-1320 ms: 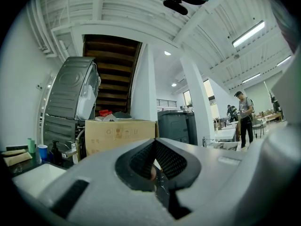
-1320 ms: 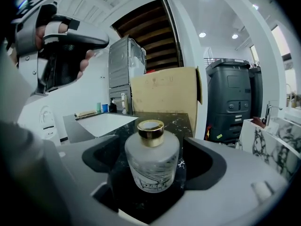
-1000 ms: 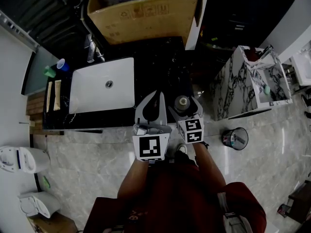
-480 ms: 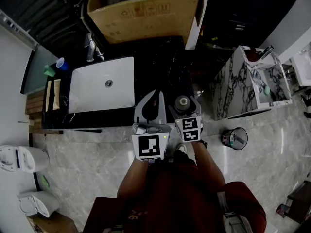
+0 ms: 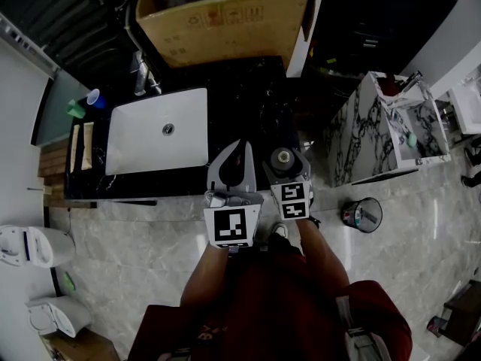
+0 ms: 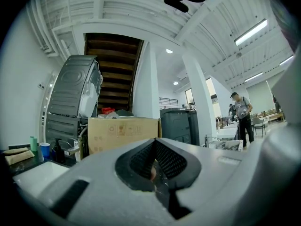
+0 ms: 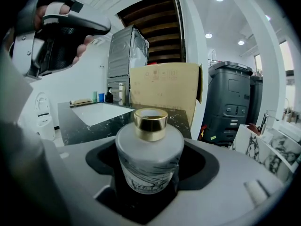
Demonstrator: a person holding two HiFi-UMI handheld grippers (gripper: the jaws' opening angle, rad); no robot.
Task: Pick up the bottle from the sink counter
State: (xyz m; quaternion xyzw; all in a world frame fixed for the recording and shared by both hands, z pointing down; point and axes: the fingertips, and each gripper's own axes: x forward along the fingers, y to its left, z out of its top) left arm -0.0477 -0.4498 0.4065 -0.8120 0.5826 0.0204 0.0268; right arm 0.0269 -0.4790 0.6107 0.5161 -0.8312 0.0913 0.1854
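Right gripper (image 5: 284, 161) jaws have just been closing, with the bottle (image 7: 149, 157) between them. A thin dark gap shows at its left side, so I'd call it not clamped yet; lift comes after. Left gripper (image 5: 240, 147): jaws together, empty. The bottle stands upright on the black surface (image 5: 248, 104), near the front edge, right of the sink (image 5: 158, 130).

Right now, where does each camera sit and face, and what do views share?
Head view: head-mounted, down on the black marbled sink counter; left gripper, right gripper, forearms show.
Left gripper view: rides it, level toward the brown cardboard box; shut fingers show.
Right gripper view: rides it, facing the frosted gold-capped glass bottle between its just-closing fingers.
All show the box.
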